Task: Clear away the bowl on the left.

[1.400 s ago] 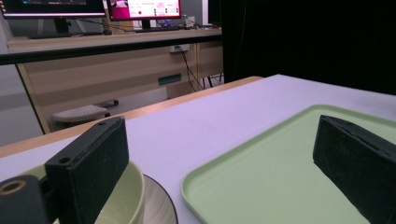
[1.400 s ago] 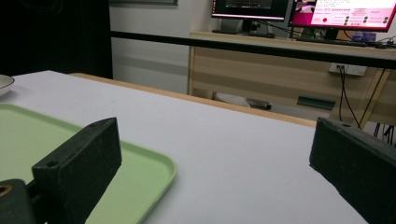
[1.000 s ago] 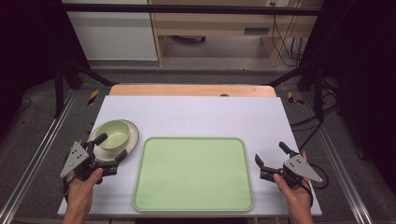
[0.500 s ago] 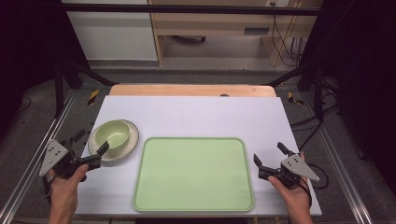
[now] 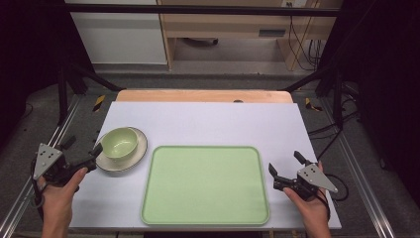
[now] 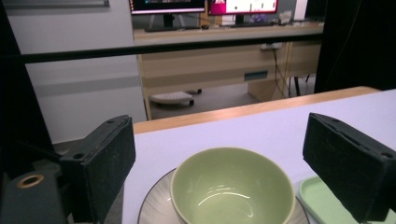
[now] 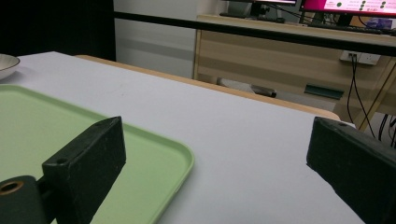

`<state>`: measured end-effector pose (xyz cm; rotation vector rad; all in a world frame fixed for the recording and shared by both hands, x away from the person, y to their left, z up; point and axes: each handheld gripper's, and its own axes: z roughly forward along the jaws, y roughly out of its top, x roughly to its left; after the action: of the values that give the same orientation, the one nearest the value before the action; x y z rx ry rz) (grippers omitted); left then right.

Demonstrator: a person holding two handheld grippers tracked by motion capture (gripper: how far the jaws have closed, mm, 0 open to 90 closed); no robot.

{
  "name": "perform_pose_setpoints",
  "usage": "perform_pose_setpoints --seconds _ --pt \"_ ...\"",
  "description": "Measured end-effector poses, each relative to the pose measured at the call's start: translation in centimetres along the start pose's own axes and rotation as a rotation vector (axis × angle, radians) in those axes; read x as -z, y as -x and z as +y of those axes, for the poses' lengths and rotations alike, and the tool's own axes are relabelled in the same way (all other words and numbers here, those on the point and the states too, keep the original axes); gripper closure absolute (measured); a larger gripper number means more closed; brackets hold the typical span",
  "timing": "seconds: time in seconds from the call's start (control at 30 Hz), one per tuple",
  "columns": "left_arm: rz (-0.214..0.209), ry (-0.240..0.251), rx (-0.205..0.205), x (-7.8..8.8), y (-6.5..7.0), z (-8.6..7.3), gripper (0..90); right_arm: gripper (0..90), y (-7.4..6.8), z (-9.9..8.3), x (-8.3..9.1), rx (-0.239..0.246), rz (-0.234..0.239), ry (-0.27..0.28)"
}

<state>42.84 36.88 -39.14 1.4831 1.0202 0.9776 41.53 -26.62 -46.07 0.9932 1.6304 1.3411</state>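
A pale green bowl [image 5: 119, 143] sits on a white plate [image 5: 134, 154] at the table's left, just beside the left edge of a light green tray [image 5: 205, 183]. My left gripper [image 5: 83, 145] hovers off the plate's left side, open. Its jaws have just been closing a little with nothing between them. In the left gripper view the bowl [image 6: 233, 186] and plate [image 6: 152, 207] lie ahead of the left gripper [image 6: 219, 126]. My right gripper [image 5: 285, 162] stands open just right of the tray, holding nothing. In the right gripper view the right gripper [image 7: 215, 126] looks across the tray's corner [image 7: 70, 126].
The white table top [image 5: 208, 124] stretches bare behind the tray to a wooden strip [image 5: 203, 95] at the far edge. Black frame legs and cables stand off the table at both sides. The plate's rim [image 7: 7, 63] shows far left in the right gripper view.
My left gripper has drawn back leftward from the bowl and plate, which stay put on the table. The right gripper has not moved.
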Motion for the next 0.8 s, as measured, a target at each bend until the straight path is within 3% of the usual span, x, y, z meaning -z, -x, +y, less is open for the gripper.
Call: perform_pose_setpoints --seconds 0.03,0.1,0.17,0.2,0.23,0.3,0.37,0.4,0.47,0.53,0.73,0.8 --pt "0.000 0.000 0.000 0.0 0.0 0.0 9.4 5.0 0.0 0.0 0.0 0.000 0.000 0.000" --pt "0.009 -0.029 -0.039 -1.2 -0.4 1.4 9.9 5.5 -0.1 -0.1 -0.1 -0.001 -0.004 -0.003" --pt "0.011 -0.036 -0.044 -1.5 -0.5 1.7 12.0 5.6 -0.2 -0.1 -0.2 -0.002 -0.006 -0.007" --pt "0.003 -0.065 -0.045 -2.7 -0.8 2.2 13.3 5.6 -0.2 -0.1 -0.1 0.002 -0.008 -0.007" --pt "0.003 -0.065 -0.045 -2.7 -0.8 2.2 14.0 5.6 -0.2 -0.1 -0.1 0.002 -0.008 -0.007" --pt "0.010 -0.127 -0.089 -4.7 -1.3 1.9 14.5 5.7 -0.2 0.0 0.0 -0.003 -0.014 -0.003" --pt "-0.002 -0.155 -0.094 -5.4 -1.5 1.6 15.1 5.8 -0.1 0.0 0.0 0.001 -0.016 0.001" --pt "-0.021 -0.176 -0.061 -6.4 -1.9 0.7 15.1 5.8 -0.1 -0.1 0.0 -0.003 -0.017 -0.002" --pt "-0.025 -0.163 -0.031 -6.8 -2.2 -0.4 16.6 5.8 0.0 -0.1 0.0 -0.003 -0.021 -0.004" --pt "-0.022 -0.200 -0.014 -7.2 -2.6 -1.0 18.2 5.8 0.0 -0.1 0.0 -0.009 -0.023 -0.003" --pt "0.011 -0.206 0.052 -6.6 -3.1 -2.3 23.8 5.9 0.1 -0.2 -0.1 -0.011 -0.025 -0.007" --pt "0.011 -0.214 0.056 -6.7 -3.2 -2.4 24.4 5.9 0.0 -0.1 0.0 -0.012 -0.023 -0.008"
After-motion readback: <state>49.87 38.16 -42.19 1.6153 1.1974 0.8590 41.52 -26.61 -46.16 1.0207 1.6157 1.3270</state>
